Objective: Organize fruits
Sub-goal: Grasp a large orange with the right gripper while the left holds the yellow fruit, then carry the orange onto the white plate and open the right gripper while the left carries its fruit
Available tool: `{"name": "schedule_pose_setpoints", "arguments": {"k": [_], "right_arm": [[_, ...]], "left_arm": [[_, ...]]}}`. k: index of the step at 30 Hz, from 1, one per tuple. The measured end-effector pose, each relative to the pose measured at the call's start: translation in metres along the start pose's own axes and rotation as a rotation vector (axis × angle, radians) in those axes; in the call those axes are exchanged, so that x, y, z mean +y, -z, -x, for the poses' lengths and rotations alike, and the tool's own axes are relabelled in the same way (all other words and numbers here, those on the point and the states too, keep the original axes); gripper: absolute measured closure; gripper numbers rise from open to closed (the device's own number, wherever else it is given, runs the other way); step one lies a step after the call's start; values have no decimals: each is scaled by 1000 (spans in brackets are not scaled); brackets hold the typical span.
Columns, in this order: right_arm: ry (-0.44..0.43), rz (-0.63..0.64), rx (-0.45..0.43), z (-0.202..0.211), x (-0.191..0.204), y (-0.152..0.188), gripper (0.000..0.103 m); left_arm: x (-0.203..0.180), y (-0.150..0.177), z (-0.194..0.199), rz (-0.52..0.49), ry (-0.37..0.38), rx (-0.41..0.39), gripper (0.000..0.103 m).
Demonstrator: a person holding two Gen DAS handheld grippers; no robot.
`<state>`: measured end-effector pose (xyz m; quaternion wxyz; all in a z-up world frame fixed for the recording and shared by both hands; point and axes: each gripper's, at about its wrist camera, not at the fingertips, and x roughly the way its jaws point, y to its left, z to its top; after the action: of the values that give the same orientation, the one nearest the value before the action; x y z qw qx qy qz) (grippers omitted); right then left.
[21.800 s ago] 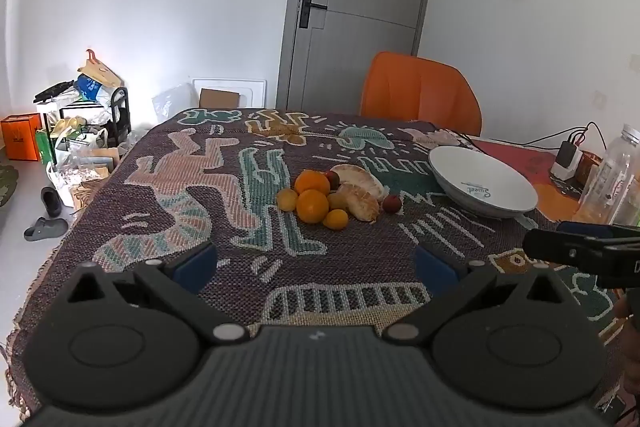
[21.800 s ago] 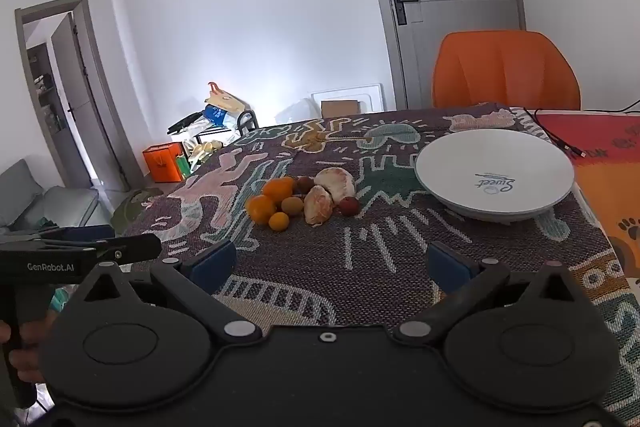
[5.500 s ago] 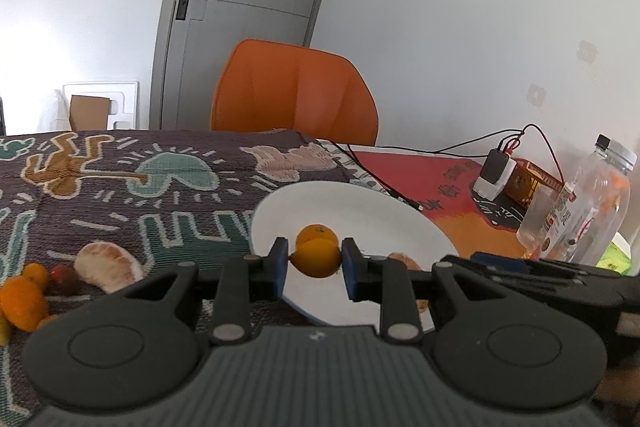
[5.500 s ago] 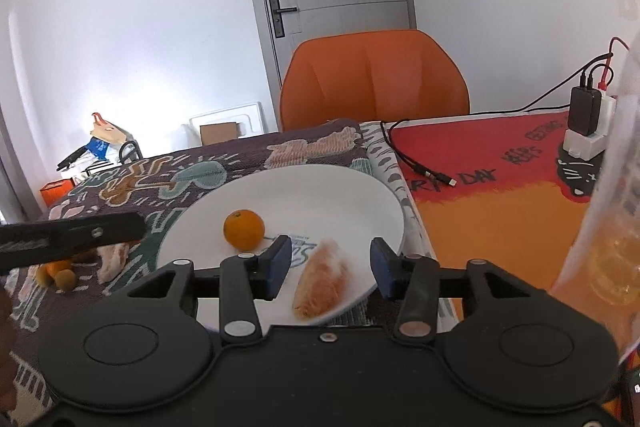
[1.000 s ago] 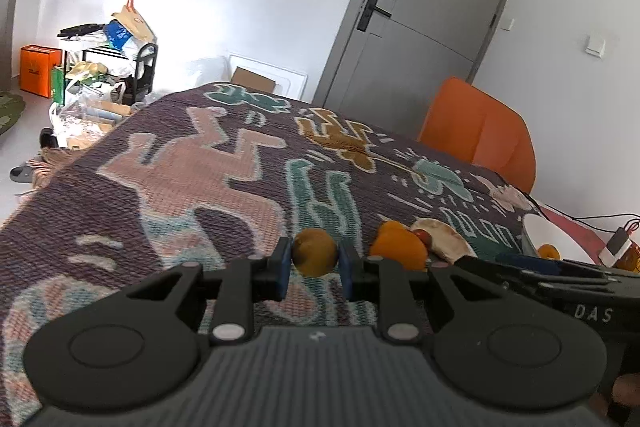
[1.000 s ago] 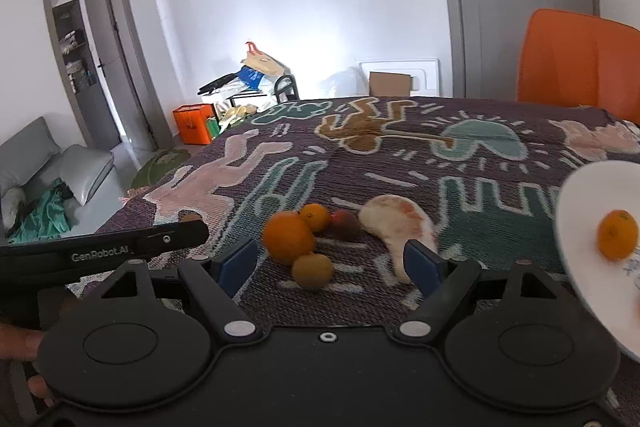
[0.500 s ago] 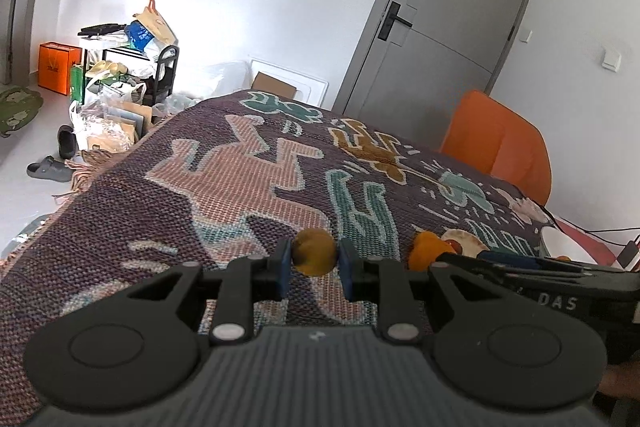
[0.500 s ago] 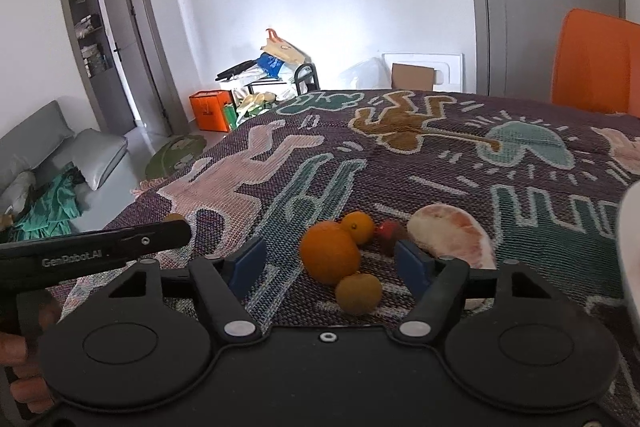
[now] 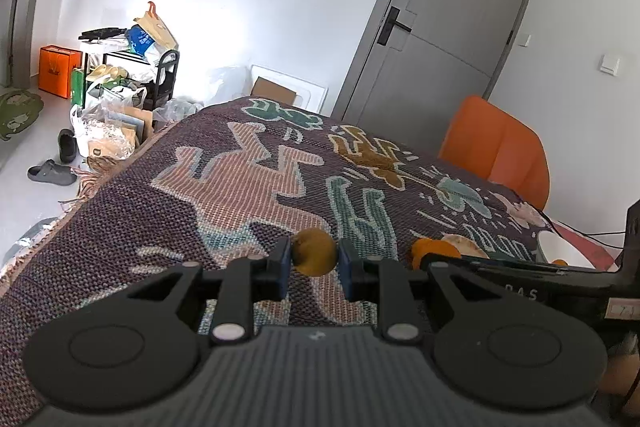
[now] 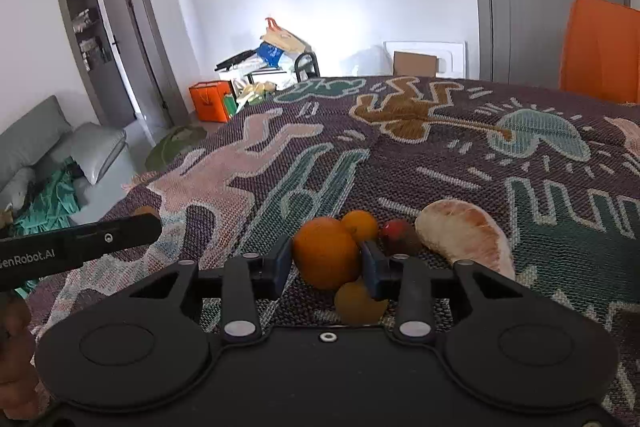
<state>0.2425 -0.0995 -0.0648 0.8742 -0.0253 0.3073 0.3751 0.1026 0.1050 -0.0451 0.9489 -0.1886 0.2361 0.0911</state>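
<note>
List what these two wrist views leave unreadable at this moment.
- White plate, left wrist view: mostly hidden behind the right gripper's body; its contents cannot be counted.
- Small yellow fruit, right wrist view: lower part hidden by the right gripper.
- Large orange: whether it is lifted off the cloth cannot be told.
- Dark red fruit: too small to identify.

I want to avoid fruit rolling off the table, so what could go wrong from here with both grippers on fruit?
1. The right gripper has just been closing on the big orange, which touches a small yellow fruit and a small orange; lifting may nudge them rolling.
2. The left gripper pinches a round brownish fruit only at its sides; it might slip out on the way to the white plate.
</note>
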Motion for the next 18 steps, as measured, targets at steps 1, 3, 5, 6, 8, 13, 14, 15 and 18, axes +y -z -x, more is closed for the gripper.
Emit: {"name": "schedule_pose_setpoints", "arguments": {"k": [1,3,5,6,8,13,14,15,18], "right_arm": [[4,-2,-4,3,-1,0,68],[5,-6,-16,9,-3,-1,68],[8,-10,-30,16,-4,-2,68],[11,-12,-37,20,-5,-2,68],[14,-18,-51,29,-8,-2,68],[41,-34,-79,50,-17,1,68],[50,-41,-86,55,-20,2,68],[57,-49,-92,60,-23,4,68],[83,-75,-110,73,-34,7,68]], "left_arm": [[-2,0,1,-2,3,-1,80],[-6,-1,1,-6,11,-5,80],[-10,-2,1,-10,20,-6,80],[-13,-1,1,-13,27,-8,80],[-17,-1,0,-18,39,-7,80],[-34,2,-3,-36,72,0,80],[-37,3,-3,-39,78,3,80],[-41,4,-4,-43,85,5,80],[-53,6,-5,-58,107,8,80]]}}
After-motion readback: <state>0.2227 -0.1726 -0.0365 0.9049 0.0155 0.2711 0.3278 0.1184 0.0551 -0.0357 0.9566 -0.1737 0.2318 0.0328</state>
